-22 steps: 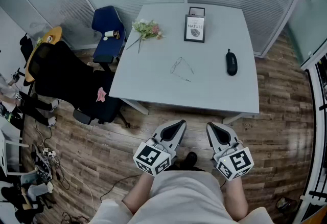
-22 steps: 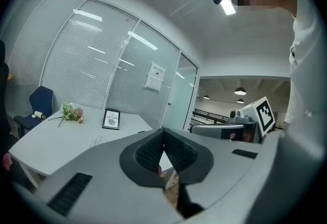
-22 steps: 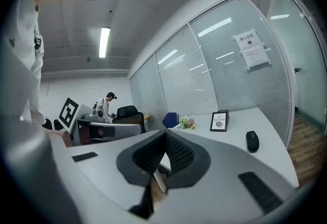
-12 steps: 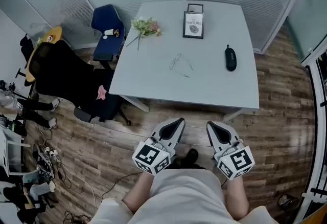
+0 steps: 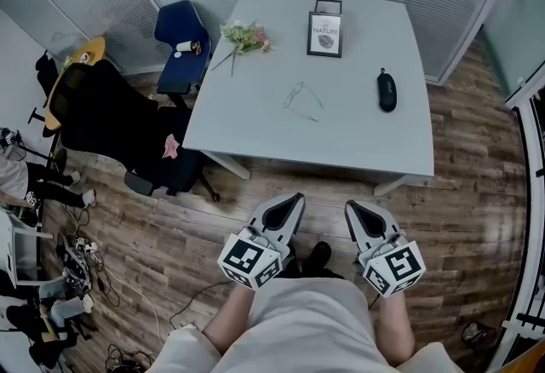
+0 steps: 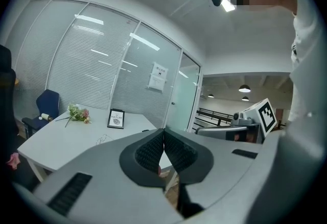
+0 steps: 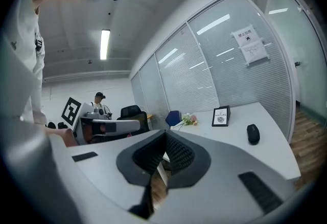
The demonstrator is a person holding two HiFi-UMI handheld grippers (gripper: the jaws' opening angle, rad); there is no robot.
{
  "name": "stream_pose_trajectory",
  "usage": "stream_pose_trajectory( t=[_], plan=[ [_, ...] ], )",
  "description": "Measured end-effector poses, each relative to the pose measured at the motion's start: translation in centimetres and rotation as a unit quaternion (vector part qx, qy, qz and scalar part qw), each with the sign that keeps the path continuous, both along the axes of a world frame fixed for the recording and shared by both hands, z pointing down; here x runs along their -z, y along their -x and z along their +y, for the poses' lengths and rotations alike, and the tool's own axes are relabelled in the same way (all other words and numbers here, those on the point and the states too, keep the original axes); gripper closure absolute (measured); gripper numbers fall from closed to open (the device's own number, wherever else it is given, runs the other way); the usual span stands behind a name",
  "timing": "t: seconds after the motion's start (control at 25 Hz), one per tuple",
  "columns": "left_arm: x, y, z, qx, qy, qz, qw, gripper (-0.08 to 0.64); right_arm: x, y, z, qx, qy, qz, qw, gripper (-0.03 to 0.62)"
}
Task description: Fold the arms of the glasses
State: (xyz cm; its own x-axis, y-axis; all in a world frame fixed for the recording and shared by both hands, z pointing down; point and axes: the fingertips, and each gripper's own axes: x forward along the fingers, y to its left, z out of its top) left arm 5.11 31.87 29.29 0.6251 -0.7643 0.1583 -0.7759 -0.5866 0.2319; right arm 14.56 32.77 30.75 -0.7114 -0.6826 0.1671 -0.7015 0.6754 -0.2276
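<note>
A: The big pale table (image 5: 247, 120) is ahead, and the person stands well back from it, both tools low over the wood floor (image 5: 170, 235). Folding isn't under way yet, I'd say.

B: Agreed. The left gripper (image 5: 295, 197) has its fingers pressed together with nothing between them. The right gripper (image 5: 350, 208) is the same, closed and empty.

A: So the approach comes first. The glasses (image 5: 302, 100) lie near the middle of the table. It's a thin wire frame, and the arms seem spread.

B: My call: step in, open both sets of fingers, steady the front with one, and swing an arm inward close to its hinge with the other. Light pressure, because that frame looks easy to bend or skid.

A: Any print to read?

B: The framed card (image 5: 324, 33) at the far edge shows "NATURE" in capitals; the smaller words above it I can't read. The sheet on the glass wall (image 7: 248, 44) is too small to read. The dark case (image 5: 387, 90) shows no label.
</note>
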Motion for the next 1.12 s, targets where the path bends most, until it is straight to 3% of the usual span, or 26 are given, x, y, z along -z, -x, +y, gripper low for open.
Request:
stream_pose_trajectory(
  t=[0.12,0.28,0.32,0.4,1.12],
  plan=[
    [0.1,0.2,0.0,-0.001,-0.006,-0.004,1.0000,0.541,-0.2,0.1,-0.1,-0.007,-0.002,0.007,1.000,0.584],
    [-0.2,0.3,-0.1,-0.010,-0.009,-0.015,0.9998,0.537,-0.6,0.2,-0.5,-0.014,0.006,0.013,1.000,0.503],
    [-0.4,0.4,-0.2,-0.011,-0.007,-0.017,0.9998,0.526,-0.7,0.4,-0.6,-0.014,0.007,0.014,1.000,0.487],
    [-0.8,0.6,-0.4,-0.012,-0.003,-0.023,0.9997,0.434,-0.9,0.6,-0.9,-0.015,0.011,0.016,1.000,0.455],
    [-2.7,6.6,-7.4,0.017,0.021,-0.005,0.9996,0.433,-2.4,4.6,-8.1,-0.009,0.050,0.026,0.998,0.454]
  ],
)
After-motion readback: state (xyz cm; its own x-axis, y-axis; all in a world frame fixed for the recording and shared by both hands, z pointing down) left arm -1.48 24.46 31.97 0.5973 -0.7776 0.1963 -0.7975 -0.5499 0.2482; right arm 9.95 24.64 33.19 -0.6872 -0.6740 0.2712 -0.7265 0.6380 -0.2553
